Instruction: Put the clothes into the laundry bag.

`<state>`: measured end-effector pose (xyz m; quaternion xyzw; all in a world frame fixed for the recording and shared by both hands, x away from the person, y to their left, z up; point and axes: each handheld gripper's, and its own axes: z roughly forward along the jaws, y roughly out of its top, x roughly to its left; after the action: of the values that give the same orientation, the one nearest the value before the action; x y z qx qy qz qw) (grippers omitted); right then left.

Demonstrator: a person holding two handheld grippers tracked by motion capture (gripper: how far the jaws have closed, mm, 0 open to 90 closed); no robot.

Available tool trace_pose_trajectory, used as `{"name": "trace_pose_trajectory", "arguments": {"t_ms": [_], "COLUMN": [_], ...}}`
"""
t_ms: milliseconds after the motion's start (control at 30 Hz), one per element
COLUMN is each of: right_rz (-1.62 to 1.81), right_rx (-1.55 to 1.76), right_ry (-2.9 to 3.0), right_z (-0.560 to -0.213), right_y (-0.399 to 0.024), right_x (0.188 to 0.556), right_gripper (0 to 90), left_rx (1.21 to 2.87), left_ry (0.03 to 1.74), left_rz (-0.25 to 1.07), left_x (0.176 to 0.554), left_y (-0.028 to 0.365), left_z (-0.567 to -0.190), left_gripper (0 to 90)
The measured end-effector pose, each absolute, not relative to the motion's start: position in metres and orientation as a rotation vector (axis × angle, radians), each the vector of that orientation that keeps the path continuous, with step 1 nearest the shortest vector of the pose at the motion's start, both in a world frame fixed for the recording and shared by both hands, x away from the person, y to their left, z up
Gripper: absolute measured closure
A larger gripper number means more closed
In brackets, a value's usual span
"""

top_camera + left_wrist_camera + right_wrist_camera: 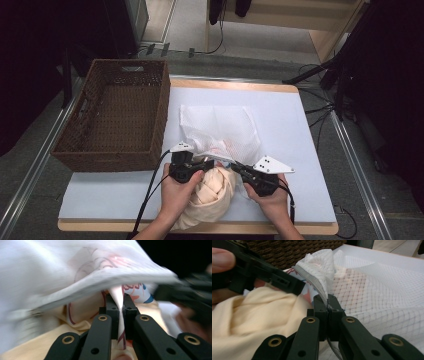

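A white mesh bag (220, 127) lies on the table, and its near edge is lifted over a cream garment (212, 195) bunched at the front. My left gripper (207, 162) is at the bag's near left. In the left gripper view my left gripper (120, 302) is shut on a fold of white cloth printed with red lines (119, 293), under the raised mesh (50, 272). At the bag's near right, my right gripper (235, 167) is shut on the bag's grey zipper edge (317, 285), pinched between the jaws of that gripper (327, 301). The cream garment (262, 312) lies just left of it.
A brown wicker basket (160, 115) stands at the left of the white table top (295, 145). A person's hands hold both grippers at the front edge. Cables and stand legs lie on the floor behind and to the right of the table.
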<state>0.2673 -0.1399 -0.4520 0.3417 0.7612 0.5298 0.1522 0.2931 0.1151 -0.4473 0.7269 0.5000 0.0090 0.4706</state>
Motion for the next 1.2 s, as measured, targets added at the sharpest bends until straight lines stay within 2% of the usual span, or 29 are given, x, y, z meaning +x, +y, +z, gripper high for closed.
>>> {"name": "trace_pose_trajectory", "arguments": {"t_ms": [33,100,167,333,400,500,533,600,633,700,767,933,1067,1133,1200], "right_rz": [1.517,1.493,1.480,1.473,1.474,1.476,1.480,1.480,1.483,1.489,1.498,1.503,1.503,1.512,1.508], "right_rx": [0.972,0.972,0.991,1.022,1.031,1.028,1.027,1.014,1.011,1.000,0.993,0.963,0.963,0.968,0.962], "right_ry": [2.190,2.204,2.211,2.190,2.183,2.182,2.185,2.193,2.193,2.193,2.189,2.185,2.192,2.200,2.202], "right_z": [-0.453,-0.456,-0.460,-0.461,-0.461,-0.461,-0.461,-0.460,-0.460,-0.460,-0.459,-0.455,-0.455,-0.456,-0.456], "right_y": [-0.139,-0.137,-0.137,-0.140,-0.141,-0.138,-0.137,-0.136,-0.136,-0.135,-0.135,-0.132,-0.132,-0.133,-0.133], "right_x": [0.267,0.268,0.270,0.274,0.275,0.275,0.274,0.273,0.273,0.272,0.271,0.267,0.267,0.268,0.268], "right_gripper": [88.6,88.6,88.6,88.4,88.4,88.4,88.4,88.4,88.4,88.4,88.4,88.5,88.5,88.5,88.5], "left_rx": [1.811,1.861,1.874,1.906,1.980,2.130,2.124,2.111,2.110,2.087,2.035,1.902,1.924,1.981,1.958], "left_ry": [1.228,1.194,1.128,1.015,1.001,1.021,1.031,1.037,1.031,1.009,0.988,0.949,1.058,1.114,1.117], "left_rz": [-0.015,-0.124,-0.125,-0.182,-0.178,-0.146,-0.086,-0.088,-0.086,-0.073,-0.055,0.038,0.094,0.002,-0.043], "left_x": [0.296,0.298,0.291,0.281,0.277,0.274,0.272,0.273,0.273,0.271,0.267,0.264,0.281,0.293,0.295], "left_y": [0.113,0.111,0.113,0.122,0.118,0.105,0.105,0.108,0.109,0.111,0.110,0.108,0.105,0.102,0.105], "left_z": [-0.452,-0.458,-0.452,-0.435,-0.438,-0.457,-0.459,-0.456,-0.454,-0.448,-0.441,-0.421,-0.439,-0.460,-0.465], "left_gripper": [84.0,65.2,52.7,34.8,28.5,23.7,29.2,57.4,65.8,73.5,76.2,76.7,75.8,73.0,67.9]}}
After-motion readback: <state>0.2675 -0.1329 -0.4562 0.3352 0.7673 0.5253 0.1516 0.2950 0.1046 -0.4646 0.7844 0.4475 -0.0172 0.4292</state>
